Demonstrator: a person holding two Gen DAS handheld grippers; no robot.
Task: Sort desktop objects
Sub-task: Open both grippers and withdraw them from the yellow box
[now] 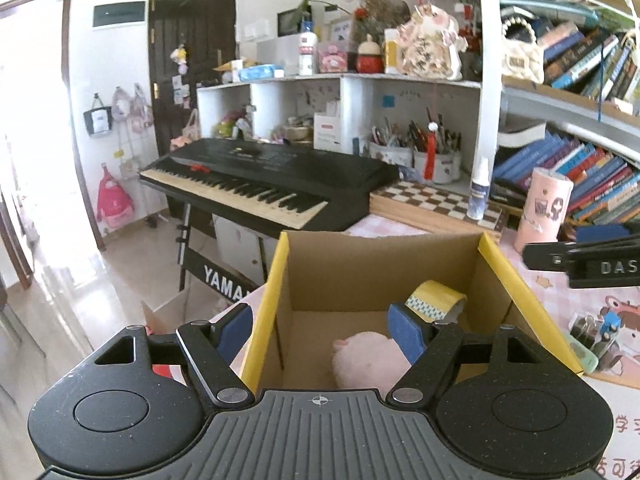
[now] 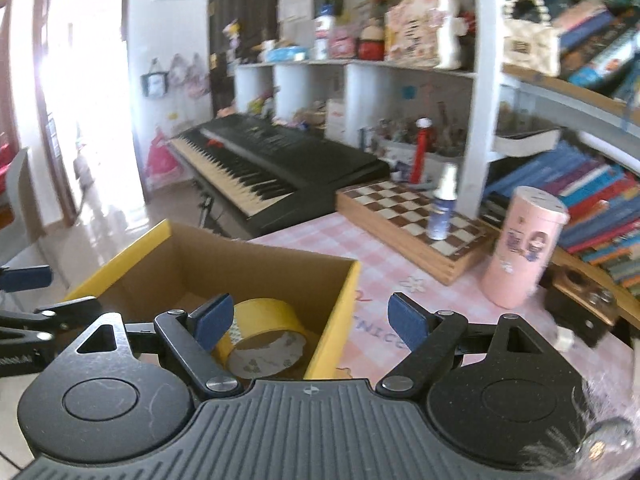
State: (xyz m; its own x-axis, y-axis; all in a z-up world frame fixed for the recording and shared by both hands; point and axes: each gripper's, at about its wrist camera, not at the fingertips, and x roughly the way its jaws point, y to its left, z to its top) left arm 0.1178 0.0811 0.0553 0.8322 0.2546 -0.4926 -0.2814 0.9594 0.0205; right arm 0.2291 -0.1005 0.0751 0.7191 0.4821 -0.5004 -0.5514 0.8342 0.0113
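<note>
Tape roll (image 2: 262, 334) in cardboard box (image 2: 336, 312), chessboard (image 2: 412, 220) behind

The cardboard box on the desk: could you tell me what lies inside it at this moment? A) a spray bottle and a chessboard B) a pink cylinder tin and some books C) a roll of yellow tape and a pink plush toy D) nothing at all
C: the left wrist view shows the roll of yellow tape and the pink plush toy on the floor of the cardboard box.

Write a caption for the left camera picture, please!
Open left gripper above a cardboard box holding a pink plush toy and yellow tape roll.
</note>
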